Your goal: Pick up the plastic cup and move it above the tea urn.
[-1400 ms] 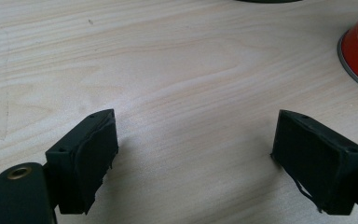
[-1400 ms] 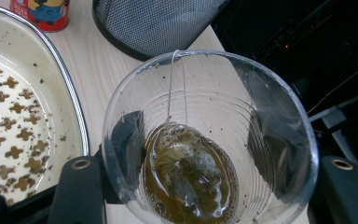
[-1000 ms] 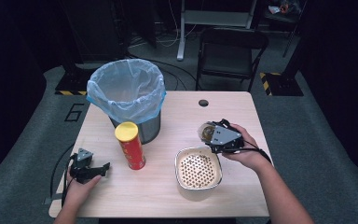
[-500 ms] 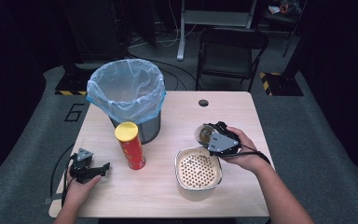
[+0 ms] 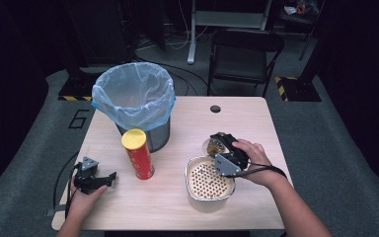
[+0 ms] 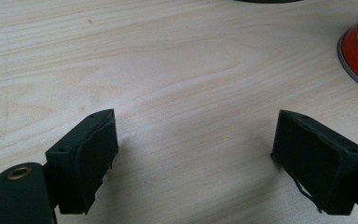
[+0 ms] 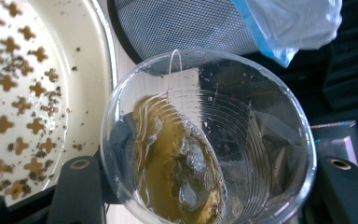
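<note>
Wooden table [image 5: 177,207] carried lined bin [image 5: 133,98], strainer bowl [image 5: 208,178], red canister [image 5: 137,154]. Right gripper [image 5: 220,144] clamped clear cup [image 7: 205,140] of tea dregs, tilted beside bowl's far rim. Left gripper [image 5: 94,178] rested near the table's left edge, jaws apart, holding nothing.

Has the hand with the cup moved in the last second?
Yes. The right gripper with the cup has shifted toward the strainer bowl, nearer its rim.
</note>
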The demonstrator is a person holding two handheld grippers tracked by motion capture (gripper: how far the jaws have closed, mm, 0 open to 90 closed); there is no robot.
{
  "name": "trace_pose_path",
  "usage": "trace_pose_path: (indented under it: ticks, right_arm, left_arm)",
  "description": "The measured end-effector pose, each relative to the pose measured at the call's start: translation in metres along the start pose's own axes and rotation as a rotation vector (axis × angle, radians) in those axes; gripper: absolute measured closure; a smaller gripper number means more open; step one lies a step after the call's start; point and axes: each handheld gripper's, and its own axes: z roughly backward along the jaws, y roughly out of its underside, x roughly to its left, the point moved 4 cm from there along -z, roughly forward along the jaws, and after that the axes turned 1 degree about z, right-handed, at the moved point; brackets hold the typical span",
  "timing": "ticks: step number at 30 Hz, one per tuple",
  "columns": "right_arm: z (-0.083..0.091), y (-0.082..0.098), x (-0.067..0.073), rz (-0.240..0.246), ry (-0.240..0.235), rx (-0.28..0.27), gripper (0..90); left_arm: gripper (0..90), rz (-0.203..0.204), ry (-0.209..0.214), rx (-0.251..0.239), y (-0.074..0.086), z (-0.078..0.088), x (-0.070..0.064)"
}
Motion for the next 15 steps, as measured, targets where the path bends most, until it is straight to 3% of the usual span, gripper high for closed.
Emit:
trace_pose_path:
  ticks: [5, 9, 11, 12, 15]
  right_arm:
    - [0.002, -0.011, 0.006, 0.176, 0.047, 0.035, 36.7]
    - [0.0, -0.017, 0.016, 0.373, 0.079, 0.104, 36.7]
    - [0.0, -0.021, 0.02, 0.475, 0.117, 0.138, 36.8]
    - [0.0, -0.023, 0.02, 0.548, 0.133, 0.147, 36.8]
    - [0.002, -0.029, 0.022, 0.663, 0.157, 0.173, 36.8]
  left_arm:
    - [13.7, 0.0, 0.0, 0.0, 0.0, 0.0, 0.0]
    - [13.7, 0.001, 0.0, -0.001, 0.0, 0.0, 0.0]
    - [13.7, 0.001, 0.0, -0.001, 0.0, 0.0, 0.0]
    - [13.7, 0.001, 0.0, -0.001, 0.0, 0.0, 0.0]
    - [13.7, 0.003, 0.001, 0.001, 0.0, 0.0, 0.0]
